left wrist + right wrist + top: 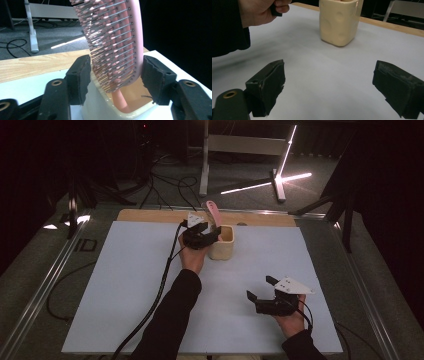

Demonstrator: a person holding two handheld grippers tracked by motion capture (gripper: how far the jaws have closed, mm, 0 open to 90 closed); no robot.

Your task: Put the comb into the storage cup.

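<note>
Brush [113, 42] stands handle-down in the cup [222, 242] near the bench's [125, 285] far edge, left tongs [115, 72] spread either side of its head without clamping, right tongs [329, 87] apart and idle near the front edge; placement looks done, only the retreat left.

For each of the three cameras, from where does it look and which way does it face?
High view: above the person's side, facing forward and down on the table; both forearms and hands show.
Left gripper view: on the left gripper, facing the pink hairbrush standing in the cream cup; its jaws show.
Right gripper view: on the right gripper, low, facing across the table; open jaws, the other hand.
All share the cup.
</note>
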